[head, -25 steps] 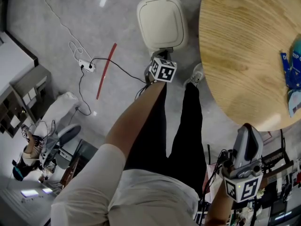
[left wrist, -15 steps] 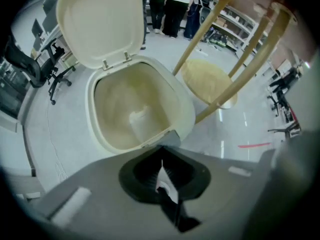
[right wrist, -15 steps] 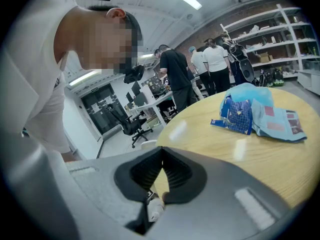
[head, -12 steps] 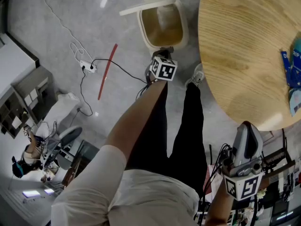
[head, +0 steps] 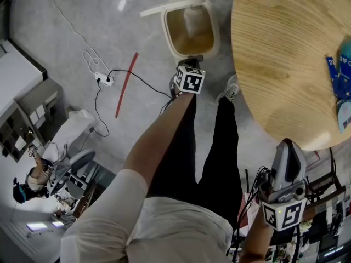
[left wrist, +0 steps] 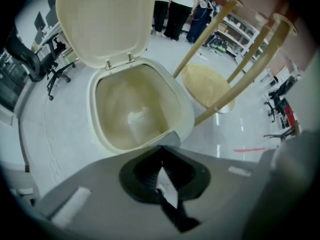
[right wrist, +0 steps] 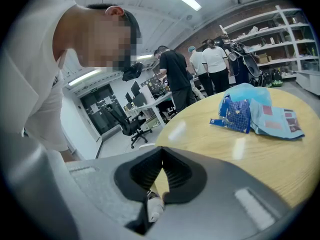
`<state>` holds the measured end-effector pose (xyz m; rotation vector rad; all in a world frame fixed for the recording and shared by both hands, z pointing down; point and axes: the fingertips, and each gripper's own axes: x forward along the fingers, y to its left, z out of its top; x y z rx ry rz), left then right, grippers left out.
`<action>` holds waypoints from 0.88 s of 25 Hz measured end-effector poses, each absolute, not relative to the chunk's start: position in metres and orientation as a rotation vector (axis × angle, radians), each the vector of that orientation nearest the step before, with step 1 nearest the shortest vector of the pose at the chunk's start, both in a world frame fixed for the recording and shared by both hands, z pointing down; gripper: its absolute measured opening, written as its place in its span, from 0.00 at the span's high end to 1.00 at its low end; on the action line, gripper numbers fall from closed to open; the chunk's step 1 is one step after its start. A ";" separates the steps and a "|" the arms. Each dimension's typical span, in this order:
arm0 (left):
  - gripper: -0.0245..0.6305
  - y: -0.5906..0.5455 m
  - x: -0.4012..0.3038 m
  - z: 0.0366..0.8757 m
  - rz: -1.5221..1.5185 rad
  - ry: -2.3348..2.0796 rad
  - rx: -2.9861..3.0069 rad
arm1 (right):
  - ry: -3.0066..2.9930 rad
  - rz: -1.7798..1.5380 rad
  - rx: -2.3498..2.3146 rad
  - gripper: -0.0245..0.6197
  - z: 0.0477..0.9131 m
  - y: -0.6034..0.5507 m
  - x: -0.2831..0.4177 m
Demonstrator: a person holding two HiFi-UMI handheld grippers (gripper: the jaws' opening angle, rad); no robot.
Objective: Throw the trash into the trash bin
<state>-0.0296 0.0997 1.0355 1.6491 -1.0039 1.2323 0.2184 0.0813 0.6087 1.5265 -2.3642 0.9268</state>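
Grippers closed and empty, bin open, trash on the table

Fingers of the left gripper [left wrist: 161,148] meet at their tips with nothing between them. They point steeply down at the near rim of the trash bin [left wrist: 184,111], right at a small grey tab [left wrist: 171,139] on that rim; whether they touch it cannot be told. The bin's cream lid [left wrist: 105,19] stands raised on its hinge, and something pale lies at the bottom of the bin, though what it is cannot be made out. Pale wooden legs [left wrist: 240,79] slant up just beside the bin.

The right gripper [right wrist: 162,149] also has its jaws together and holds nothing. It hangs near the edge of the round wooden table [right wrist: 235,154], well apart from the bin. The trash lies further in on the tabletop – a dark blue packet [right wrist: 236,113] with a light blue wrapper [right wrist: 277,121] touching it.

On the grey floor to the left of the bin, a red strip [head: 126,84] lies beside a white power strip [head: 102,78] with a black cable. In the right gripper view, people stand among shelves behind the table.
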 end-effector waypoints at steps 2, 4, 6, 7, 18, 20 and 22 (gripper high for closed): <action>0.96 0.099 -0.032 1.034 1.225 -1.007 1.642 | -2.364 0.928 1.527 0.96 0.608 0.082 0.219; 0.96 0.098 -0.033 1.030 1.220 -1.008 1.645 | -2.364 0.925 1.528 0.96 0.606 0.083 0.219; 0.96 0.097 -0.034 1.025 1.215 -1.007 1.653 | -2.367 0.919 1.531 0.96 0.604 0.084 0.219; 0.96 0.096 -0.034 1.023 1.213 -1.006 1.658 | -2.368 0.917 1.533 0.96 0.602 0.084 0.218; 0.96 0.089 -0.008 0.965 1.055 -0.990 1.755 | -2.381 0.869 1.568 0.96 0.579 0.091 0.227; 0.96 0.089 -0.005 0.950 1.032 -0.991 1.767 | -2.377 0.862 1.577 0.96 0.572 0.093 0.230; 0.96 0.086 -0.005 0.934 1.015 -1.011 1.786 | -2.375 0.853 1.579 0.96 0.565 0.096 0.233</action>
